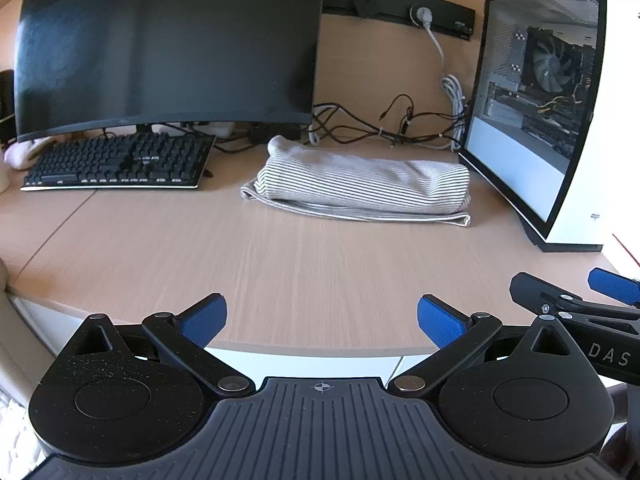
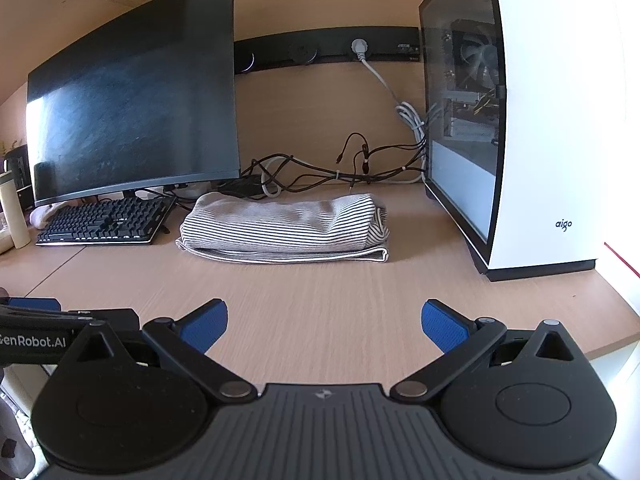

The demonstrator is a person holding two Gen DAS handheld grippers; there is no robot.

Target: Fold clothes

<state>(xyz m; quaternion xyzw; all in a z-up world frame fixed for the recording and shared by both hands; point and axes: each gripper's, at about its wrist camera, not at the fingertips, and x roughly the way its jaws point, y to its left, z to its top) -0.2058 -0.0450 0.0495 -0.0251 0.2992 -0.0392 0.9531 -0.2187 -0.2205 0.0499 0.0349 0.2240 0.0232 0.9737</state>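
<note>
A striped grey-and-white garment (image 1: pixel 360 186) (image 2: pixel 286 226) lies folded in a flat bundle on the wooden desk (image 1: pixel 280 264) (image 2: pixel 320 300), between the keyboard and the computer case. My left gripper (image 1: pixel 322 320) hovers over the desk's front edge, well short of the garment, open with nothing between its blue pads. My right gripper (image 2: pixel 324 322) is beside it to the right, also open and empty, at a similar distance from the cloth. The right gripper (image 1: pixel 580 296) shows at the right edge of the left wrist view.
A black monitor (image 1: pixel 168 44) and black keyboard (image 1: pixel 120 162) stand at the back left. A white computer case (image 1: pixel 560 112) with a glass side stands at the right. Tangled cables (image 1: pixel 392 124) lie behind the garment. A white bottle (image 2: pixel 14 208) stands far left.
</note>
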